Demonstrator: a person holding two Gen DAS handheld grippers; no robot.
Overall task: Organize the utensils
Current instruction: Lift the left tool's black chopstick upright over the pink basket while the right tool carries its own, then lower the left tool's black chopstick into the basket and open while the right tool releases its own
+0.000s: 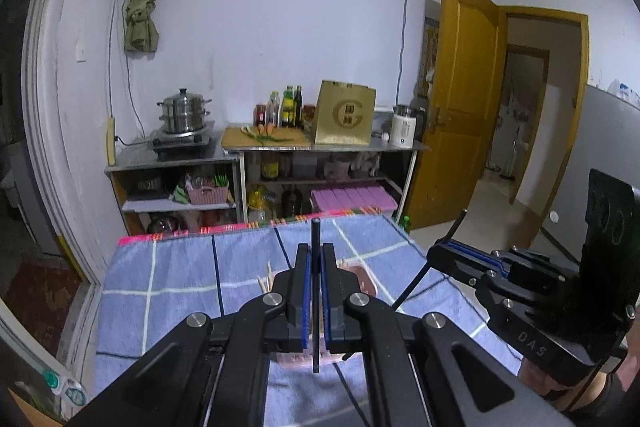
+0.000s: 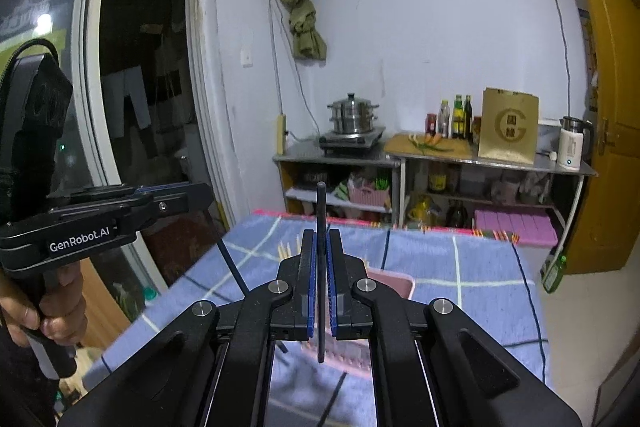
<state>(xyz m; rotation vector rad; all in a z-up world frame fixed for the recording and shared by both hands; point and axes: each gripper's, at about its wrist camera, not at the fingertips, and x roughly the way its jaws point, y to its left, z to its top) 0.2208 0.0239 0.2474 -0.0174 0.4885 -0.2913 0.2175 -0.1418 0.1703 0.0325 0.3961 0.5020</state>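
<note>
My left gripper (image 1: 316, 255) is shut on a black chopstick (image 1: 316, 343) that stands upright between its blue pads, above a pink tray (image 1: 366, 279) on the blue checked cloth. My right gripper (image 2: 320, 239) is shut on a second black chopstick (image 2: 320, 331), also upright, over the same pink tray (image 2: 394, 281). In the left wrist view the right gripper (image 1: 440, 251) shows at the right with its chopstick (image 1: 412, 287) slanting down. In the right wrist view the left gripper (image 2: 200, 195) shows at the left with its chopstick (image 2: 232, 267). Pale wooden chopsticks (image 2: 286, 249) lie on the cloth beside the tray.
The table with the blue checked cloth (image 1: 168, 279) has a pink fringe at its far edge. Behind it stand steel shelves with a steamer pot (image 1: 184, 115), bottles (image 1: 286, 107), a gold bag (image 1: 346, 115) and a kettle (image 1: 404, 127). A yellow door (image 1: 456, 99) stands open at the right.
</note>
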